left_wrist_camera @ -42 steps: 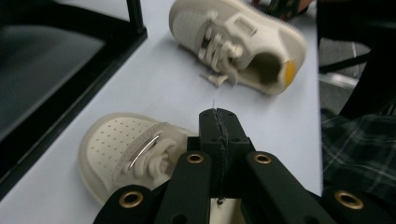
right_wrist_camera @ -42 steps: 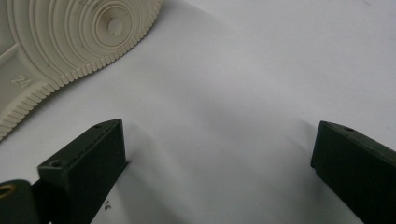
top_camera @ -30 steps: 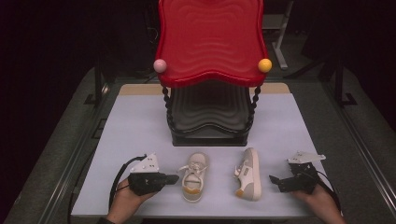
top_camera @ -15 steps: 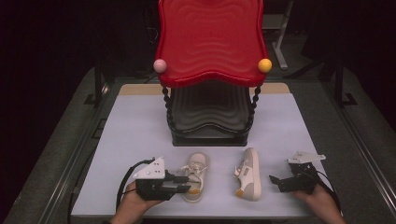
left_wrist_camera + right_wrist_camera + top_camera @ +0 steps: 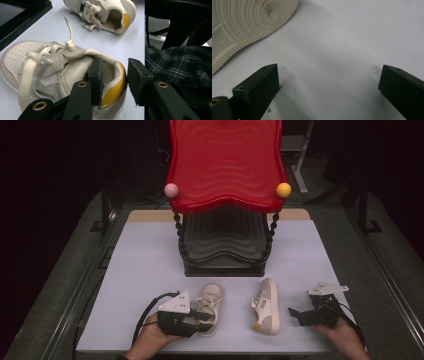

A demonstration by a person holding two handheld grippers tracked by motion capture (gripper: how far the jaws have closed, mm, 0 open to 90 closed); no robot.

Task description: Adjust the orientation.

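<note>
Table (image 5: 150, 265): pale lavender-grey top, dark surroundings on all sides.

Red tiered stand (image 5: 226, 165): at the far middle of the table; wavy red top tray above a black lower tray (image 5: 222, 247), joined by beaded black posts. A pink ball (image 5: 171, 190) sits at the red tray's left front corner, a yellow ball (image 5: 283, 189) at the right front corner.

Left shoe (image 5: 208, 307): small cream sneaker with laces and a yellow heel patch, upright on its sole in front of the stand, toe toward the stand.

Right shoe (image 5: 265, 306): matching cream sneaker, tipped on its side, just right of the first, the two apart. Its ribbed sole (image 5: 244, 22) faces the right gripper.

Left gripper (image 5: 200, 324): held in a hand (image 5: 150, 337) at the near left edge. In the left gripper view its jaws straddle the left shoe's heel collar, one pad inside the opening, the other outside behind the yellow patch, with a gap on the outer side; not closed on it.

Right gripper (image 5: 295, 315): held in a hand (image 5: 345, 337) at the near right, near the right shoe but apart from it, jaws spread wide over bare tabletop.

Plaid fabric (image 5: 180, 65): at the table's near edge in the left gripper view.
</note>
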